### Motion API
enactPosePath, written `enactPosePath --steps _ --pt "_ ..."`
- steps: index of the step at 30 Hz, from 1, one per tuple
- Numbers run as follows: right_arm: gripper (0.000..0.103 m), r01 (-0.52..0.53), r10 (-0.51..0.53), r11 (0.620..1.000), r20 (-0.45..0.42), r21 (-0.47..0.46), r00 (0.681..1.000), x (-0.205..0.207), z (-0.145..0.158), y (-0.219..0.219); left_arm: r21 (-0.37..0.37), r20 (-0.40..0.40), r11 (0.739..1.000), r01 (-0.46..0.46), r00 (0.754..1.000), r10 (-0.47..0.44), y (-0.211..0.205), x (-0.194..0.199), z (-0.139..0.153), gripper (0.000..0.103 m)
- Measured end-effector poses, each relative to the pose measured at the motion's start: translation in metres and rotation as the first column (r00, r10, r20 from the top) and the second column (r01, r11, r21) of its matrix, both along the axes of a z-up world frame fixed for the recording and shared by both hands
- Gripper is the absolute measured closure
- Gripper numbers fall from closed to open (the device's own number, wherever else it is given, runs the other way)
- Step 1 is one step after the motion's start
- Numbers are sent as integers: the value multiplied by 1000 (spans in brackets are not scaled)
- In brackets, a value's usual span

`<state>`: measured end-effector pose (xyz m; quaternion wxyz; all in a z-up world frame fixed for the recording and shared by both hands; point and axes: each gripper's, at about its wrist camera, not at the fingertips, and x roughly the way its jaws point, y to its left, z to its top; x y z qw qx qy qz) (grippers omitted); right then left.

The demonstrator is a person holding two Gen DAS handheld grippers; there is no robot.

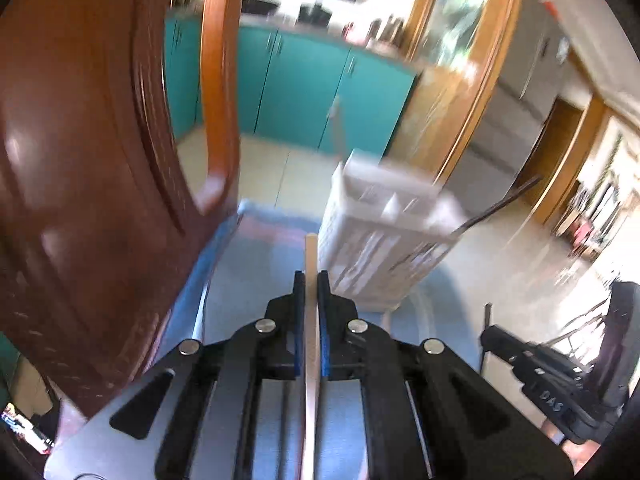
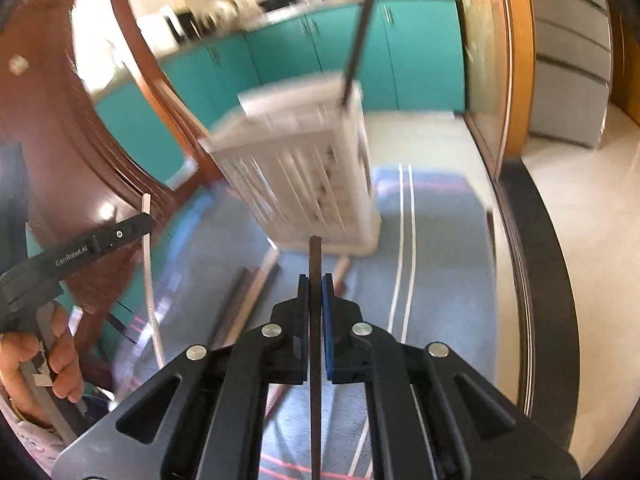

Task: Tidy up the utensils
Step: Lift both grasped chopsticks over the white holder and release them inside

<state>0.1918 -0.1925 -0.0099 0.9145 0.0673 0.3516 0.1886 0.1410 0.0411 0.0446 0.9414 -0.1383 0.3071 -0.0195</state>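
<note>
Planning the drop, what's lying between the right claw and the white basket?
In the right wrist view, loose chopsticks lie on the blue mat between the right claw and the basket.

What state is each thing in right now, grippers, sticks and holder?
left gripper: shut on a pale chopstick.
right gripper: shut on a dark chopstick.
white slotted holder: upright on the blue mat, one dark stick standing in it.
loose sticks: lying flat on the mat.
</note>
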Motion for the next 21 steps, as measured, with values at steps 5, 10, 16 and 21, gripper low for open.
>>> enactPosePath --steps 5,10,16,21 --pt "96 -10 2 997 101 76 995 -19 45 -15 -36 213 999 21 977 -13 0 -23 73 96" --pt "96 -7 -14 993 179 115 984 -15 83 -23 -112 496 993 -22 865 75 8 -28 135 96" --pt "96 -7 -17 994 219 109 976 -3 103 -17 -105 475 988 -113 867 150 3 36 114 96" --pt "96 11 -40 993 255 114 966 1 122 -18 -10 348 993 -114 931 111 -13 90 66 96"
